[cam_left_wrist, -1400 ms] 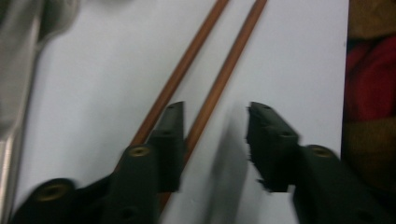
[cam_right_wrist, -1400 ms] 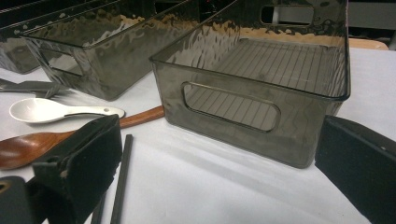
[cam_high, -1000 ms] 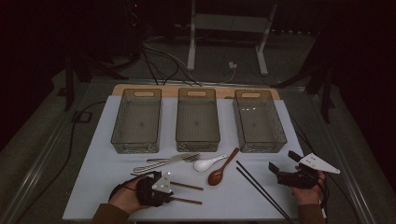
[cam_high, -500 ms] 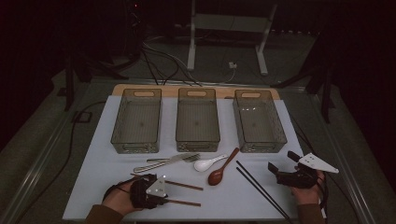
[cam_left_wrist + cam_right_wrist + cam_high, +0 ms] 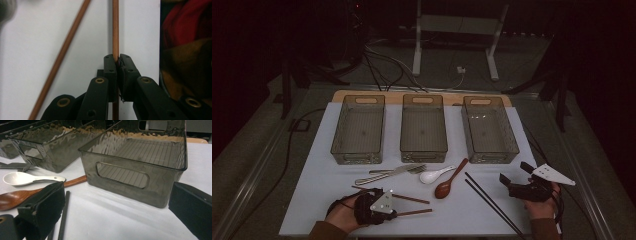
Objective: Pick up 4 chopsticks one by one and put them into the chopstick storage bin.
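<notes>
Left gripper view: clamped brown chopstick [image 5: 115, 30] (upright)

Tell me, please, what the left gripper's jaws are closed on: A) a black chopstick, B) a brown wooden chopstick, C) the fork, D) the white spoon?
B: in the left gripper view the left gripper has its jaws pinched shut on a brown chopstick, while a second brown chopstick lies free beside it on the white mat.

dim high view, dark surroundings (close-ups brighter, slightly soft).
</notes>
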Available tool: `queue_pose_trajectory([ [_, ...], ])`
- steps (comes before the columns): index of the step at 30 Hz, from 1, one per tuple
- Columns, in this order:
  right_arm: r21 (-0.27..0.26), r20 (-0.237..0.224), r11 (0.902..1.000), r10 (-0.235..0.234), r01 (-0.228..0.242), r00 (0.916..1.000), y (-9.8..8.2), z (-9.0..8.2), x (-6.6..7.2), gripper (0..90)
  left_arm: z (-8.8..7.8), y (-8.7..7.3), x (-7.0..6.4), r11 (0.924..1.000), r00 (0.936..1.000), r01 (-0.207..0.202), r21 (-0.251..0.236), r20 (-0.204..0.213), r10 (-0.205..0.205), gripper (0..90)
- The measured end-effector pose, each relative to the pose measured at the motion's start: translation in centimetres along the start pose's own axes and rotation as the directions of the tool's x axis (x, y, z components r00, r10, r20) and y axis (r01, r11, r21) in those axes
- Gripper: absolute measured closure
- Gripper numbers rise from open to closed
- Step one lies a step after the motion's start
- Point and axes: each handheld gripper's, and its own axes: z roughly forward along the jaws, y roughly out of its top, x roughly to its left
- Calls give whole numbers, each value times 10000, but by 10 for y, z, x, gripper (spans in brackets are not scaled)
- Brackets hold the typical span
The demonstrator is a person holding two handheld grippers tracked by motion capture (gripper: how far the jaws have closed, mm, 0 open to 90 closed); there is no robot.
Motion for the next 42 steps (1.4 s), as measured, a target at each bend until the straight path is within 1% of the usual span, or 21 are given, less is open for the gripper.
queue_pose_trajectory([
  [2,1,12,10000,3,-3,10000,0,0,0,11,-5,1,3,9998,9998,31,-175,-188,-34,868],
  [3,4,4,10000,6,-6,10000,0,0,0,11,-9,1,5,9991,9991,170,-393,-381,-185,868],
  [6,11,10,10000,-3,3,10000,0,0,0,11,-13,0,8,9976,9981,340,-608,-491,-370,868],
  [9,-1,12,10000,4,-4,10000,0,0,0,12,-18,-1,11,9956,9950,549,-765,-786,-609,867],
  [12,5,18,10000,7,-7,10000,0,0,0,11,-22,-3,15,9936,9899,792,-805,-1114,-880,868],
  [15,8,24,10000,8,-8,10000,0,0,0,11,-27,-4,19,9898,9848,1106,-896,-1242,-1213,868],
  [18,2,28,10000,18,-18,10000,0,0,0,11,-33,-5,23,9859,9776,1345,-1000,-1493,-1485,867],
  [19,-2,30,10000,16,-16,10000,0,0,0,11,-38,-6,26,9800,9693,1589,-1197,-1697,-1779,868],
  [20,-11,34,10000,9,-9,10000,0,0,0,11,-41,-7,28,9768,9654,1704,-1296,-1765,-1918,867],
  [21,-11,34,10000,9,-9,10000,0,0,0,11,-41,-7,28,9768,9654,1704,-1296,-1765,-1918,867],
  [22,-7,36,10000,14,-14,10000,0,0,0,12,-44,-8,29,9735,9592,1807,-1401,-1935,-2059,867],
  [23,3,39,10000,12,-12,10000,0,0,-1,11,-47,-9,32,9705,9561,1915,-1463,-1959,-2182,867],
  [24,-3,33,10000,14,-14,10000,0,0,-1,11,-50,-9,34,9673,9501,2004,-1556,-2098,-2306,867],
  [25,-4,37,10000,15,-15,10000,0,0,-1,11,-57,-10,38,9608,9396,2198,-1687,-2283,-2550,867],
  [26,4,41,10000,6,-7,10000,0,0,-1,11,-57,-10,38,9608,9396,2198,-1687,-2283,-2550,867],
  [28,8,41,10000,9,-9,10000,0,0,-1,11,-66,-11,45,9505,9225,2453,-1907,-2556,-2894,867],
  [29,4,37,10000,10,-10,10000,0,0,0,11,-66,-11,45,9505,9225,2453,-1907,-2556,-2894,867],
  [30,8,38,10000,12,-12,10000,0,0,0,11,-69,-10,46,9462,9140,2559,-1979,-2692,-3035,867],
  [35,-13,43,10000,19,-19,10000,0,0,-1,12,-82,-9,56,9337,8909,2862,-2149,-2990,-3419,867],
  [40,-21,40,10000,36,-36,10000,0,0,-1,12,-91,-8,67,9180,8676,3218,-2317,-3161,-3839,867],
  [42,-8,41,10000,20,-20,10000,0,0,-1,11,-94,-7,70,9109,8544,3375,-2375,-3289,-4023,867],
])
